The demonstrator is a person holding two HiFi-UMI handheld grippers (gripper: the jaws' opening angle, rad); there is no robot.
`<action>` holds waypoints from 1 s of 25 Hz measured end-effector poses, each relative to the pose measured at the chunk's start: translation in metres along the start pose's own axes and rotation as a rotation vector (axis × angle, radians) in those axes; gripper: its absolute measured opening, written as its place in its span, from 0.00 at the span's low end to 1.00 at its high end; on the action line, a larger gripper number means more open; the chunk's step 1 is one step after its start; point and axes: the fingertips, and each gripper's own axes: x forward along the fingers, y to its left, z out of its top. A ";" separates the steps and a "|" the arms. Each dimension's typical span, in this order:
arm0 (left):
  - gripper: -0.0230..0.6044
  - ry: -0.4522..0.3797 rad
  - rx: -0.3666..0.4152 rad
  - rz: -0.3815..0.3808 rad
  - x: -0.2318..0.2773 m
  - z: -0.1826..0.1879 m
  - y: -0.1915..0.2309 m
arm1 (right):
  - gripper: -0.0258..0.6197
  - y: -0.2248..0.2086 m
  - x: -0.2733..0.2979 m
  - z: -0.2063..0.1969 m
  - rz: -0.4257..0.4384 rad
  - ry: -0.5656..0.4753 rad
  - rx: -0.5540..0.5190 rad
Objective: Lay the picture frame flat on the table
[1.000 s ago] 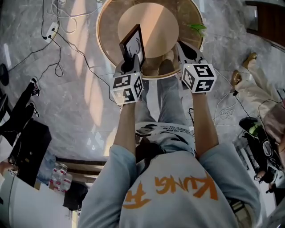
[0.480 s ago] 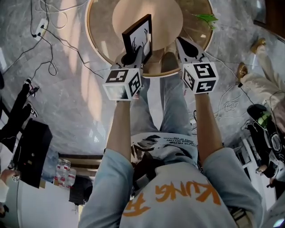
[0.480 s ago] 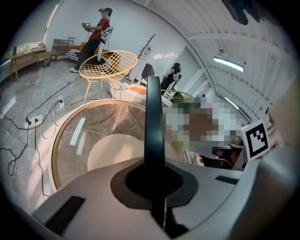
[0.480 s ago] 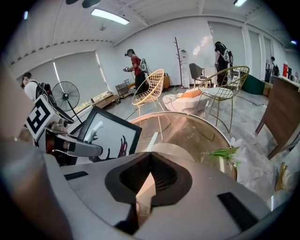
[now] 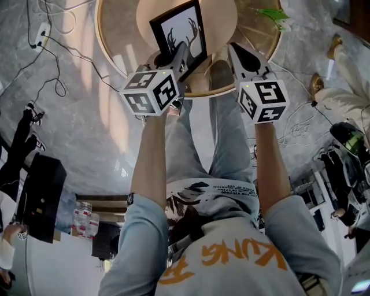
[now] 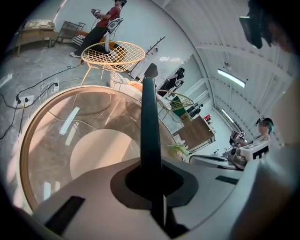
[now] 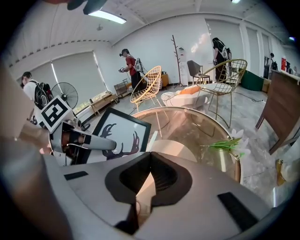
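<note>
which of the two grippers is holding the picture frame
The left gripper: its jaws pinch the lower edge of the picture frame, while the right gripper is shut on nothing.

Overhead plus jaw-level views, same table [image 5: 115, 34]

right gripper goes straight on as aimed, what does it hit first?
Probably the glass table, just beyond the right gripper. The frame sits left of that line. Depth unclear.

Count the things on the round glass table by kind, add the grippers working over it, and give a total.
picture frame: 1
artificial flower: 1
grippers: 2, left gripper and right gripper
total: 4
</note>
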 end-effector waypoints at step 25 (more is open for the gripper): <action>0.38 0.225 0.159 0.155 0.039 0.004 0.057 | 0.04 -0.006 0.029 -0.021 0.016 -0.023 0.094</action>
